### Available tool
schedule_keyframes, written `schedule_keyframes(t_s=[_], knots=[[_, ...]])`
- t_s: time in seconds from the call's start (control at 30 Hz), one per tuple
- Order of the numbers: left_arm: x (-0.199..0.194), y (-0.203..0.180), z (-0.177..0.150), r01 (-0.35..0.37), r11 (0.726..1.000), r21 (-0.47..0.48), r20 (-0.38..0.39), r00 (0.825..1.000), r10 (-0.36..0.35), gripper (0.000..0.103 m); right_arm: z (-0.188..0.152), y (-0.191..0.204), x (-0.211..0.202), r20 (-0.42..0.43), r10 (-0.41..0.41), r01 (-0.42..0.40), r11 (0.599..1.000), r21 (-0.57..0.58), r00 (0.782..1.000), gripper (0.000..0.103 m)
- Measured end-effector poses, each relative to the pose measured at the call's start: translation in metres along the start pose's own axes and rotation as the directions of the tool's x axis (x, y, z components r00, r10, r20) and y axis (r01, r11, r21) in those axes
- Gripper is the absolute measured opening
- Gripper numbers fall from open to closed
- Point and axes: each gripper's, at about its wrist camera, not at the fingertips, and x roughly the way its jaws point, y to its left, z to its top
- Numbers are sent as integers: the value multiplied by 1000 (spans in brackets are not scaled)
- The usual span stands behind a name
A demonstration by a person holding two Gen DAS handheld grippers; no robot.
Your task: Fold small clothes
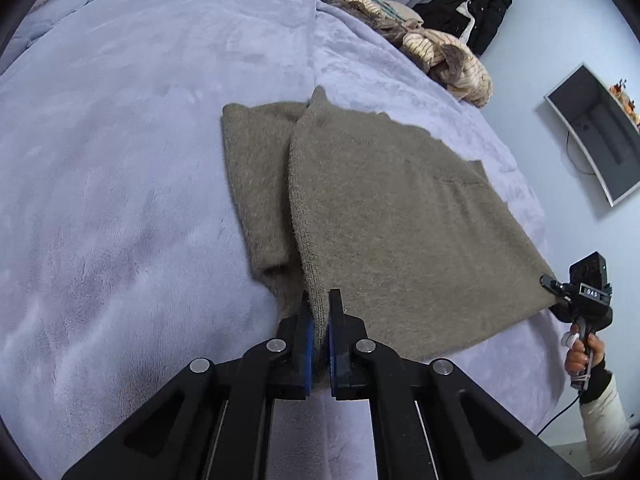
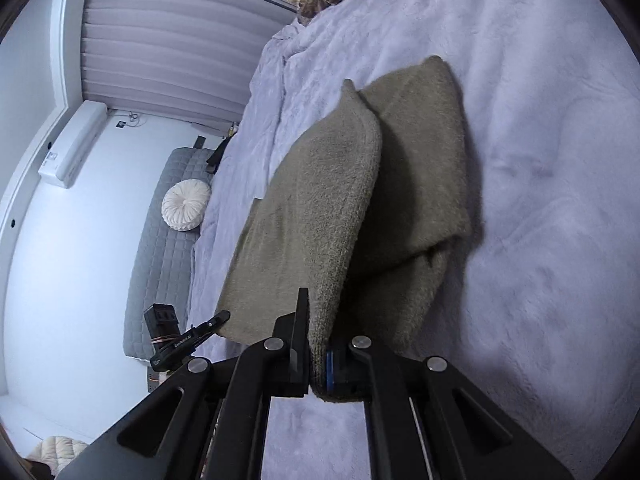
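Observation:
A taupe fuzzy knit garment [image 1: 384, 216] lies on the lavender plush blanket [image 1: 120, 160] of a bed. My left gripper [image 1: 320, 300] is shut on the near edge of its upper layer, with the knit pinched between the blue pads. At the far right of that view, my right gripper [image 1: 549, 281], held in a hand, pinches the other near corner. The right wrist view shows the garment [image 2: 320, 200] with its upper layer raised off a lower folded part [image 2: 424, 168]. There the right gripper [image 2: 318, 320] is shut on the cloth, and the left gripper [image 2: 222, 316] grips the far corner.
A heap of cream striped clothes [image 1: 452, 60] and a black garment [image 1: 476, 4] lie at the bed's far edge. A dark screen [image 1: 596, 132] hangs on the wall. Beside the bed is a grey quilted pad [image 2: 160, 248] with a round white cushion [image 2: 186, 206].

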Motion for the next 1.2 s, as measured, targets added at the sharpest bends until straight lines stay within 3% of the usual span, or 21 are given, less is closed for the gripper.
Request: schedule_keyframes(t_s=[0.13, 0.2, 0.33, 0.4, 0.5, 0.57, 0.67, 0.77, 0.93, 1.0, 1.13, 1.2], knots=[[13, 4, -18, -57, 998, 16, -22, 998, 57, 7, -12, -35, 15, -25, -135, 137, 989, 56, 990, 5], [5, 3, -21, -68, 998, 2, -6, 998, 68, 7, -14, -39, 11, -3, -122, 122, 989, 80, 992, 5], [-14, 2, -17, -109, 994, -15, 18, 994, 109, 7, -11, -29, -1, 22, -193, 192, 980, 59, 981, 8], [-28, 2, -11, -135, 991, -11, 63, 989, 136, 7, -10, -25, -15, 87, -238, 234, 971, 54, 967, 8], [-36, -8, 10, -156, 987, 24, 130, 980, 152, 7, -6, -13, -41, 218, -302, 296, 953, 61, 928, 12], [-29, -19, 31, -181, 982, 48, 145, 974, 173, 7, 4, -2, -45, 261, -298, 296, 954, 46, 918, 12], [-5, -40, 61, -189, 979, 82, 152, 973, 175, 7, 22, 20, -25, 250, -270, 280, 960, -4, 930, 12], [25, -54, 83, -225, 970, 94, 137, 968, 211, 7, 36, 38, 9, 214, -294, 313, 948, -58, 931, 12], [64, -44, 87, -297, 953, 65, 83, 953, 291, 7, 47, 33, 57, 151, -361, 376, 923, -87, 920, 10], [66, -29, 82, -282, 958, 53, 84, 957, 277, 7, 46, 17, 60, 153, -367, 380, 923, -64, 918, 7], [52, -10, 76, -228, 974, -5, 80, 970, 228, 7, 45, -14, 43, 189, -279, 277, 960, 41, 941, 0], [44, -10, 70, -236, 972, -9, 82, 968, 236, 7, 41, -17, 33, 208, -283, 275, 959, 68, 936, 1]])
